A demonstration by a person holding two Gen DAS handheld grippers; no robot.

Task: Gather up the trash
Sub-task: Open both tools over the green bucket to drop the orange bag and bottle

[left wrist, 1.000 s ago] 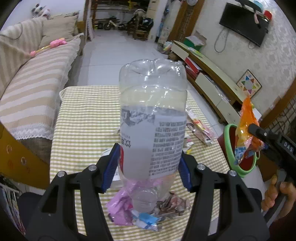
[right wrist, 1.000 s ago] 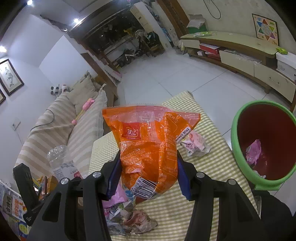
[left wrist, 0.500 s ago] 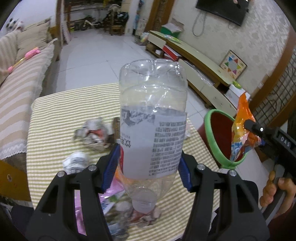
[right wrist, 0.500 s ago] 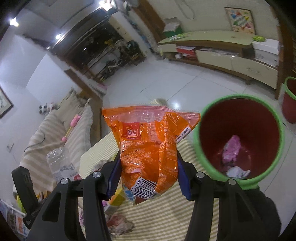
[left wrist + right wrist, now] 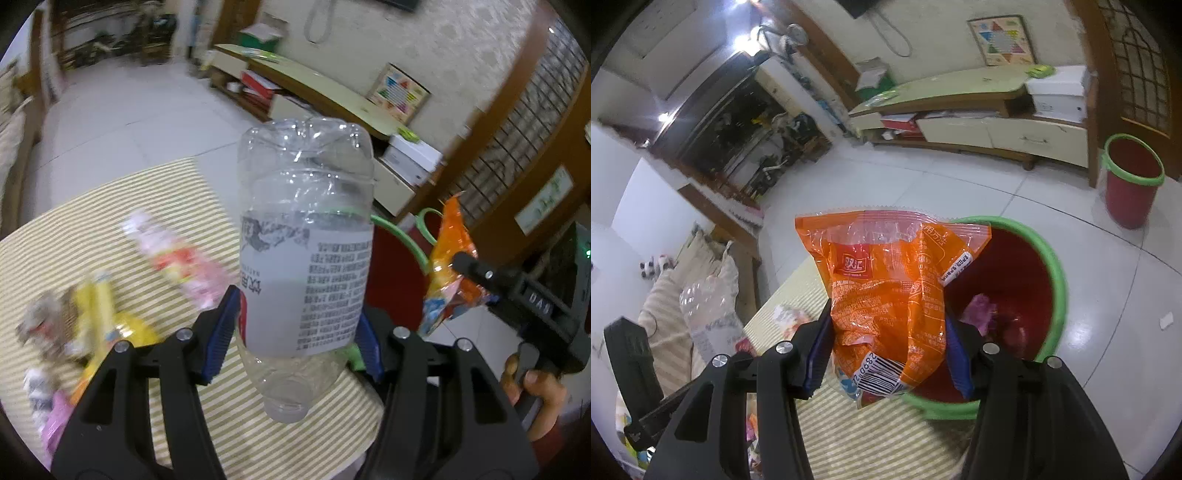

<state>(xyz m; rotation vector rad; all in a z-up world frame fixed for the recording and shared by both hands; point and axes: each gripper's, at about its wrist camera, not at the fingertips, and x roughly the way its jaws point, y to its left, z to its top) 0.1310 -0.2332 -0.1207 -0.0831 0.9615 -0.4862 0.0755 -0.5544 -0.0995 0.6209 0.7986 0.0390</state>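
Note:
My left gripper is shut on a clear plastic bottle with a white label, held neck toward me above the striped table's right edge. My right gripper is shut on an orange snack bag and holds it over the near rim of the red bin with a green rim, which has pink wrappers inside. In the left wrist view the orange bag and right gripper hang beside the bin. The bottle also shows in the right wrist view.
Loose trash lies on the yellow striped tablecloth: a pink wrapper, yellow packaging, crumpled paper. A second red bin stands by the low TV cabinet. A sofa lies left.
Both grippers have swung right toward the bin. The orange bag now hangs over the bin's near rim, and the bottle has moved to the table's right edge beside it.

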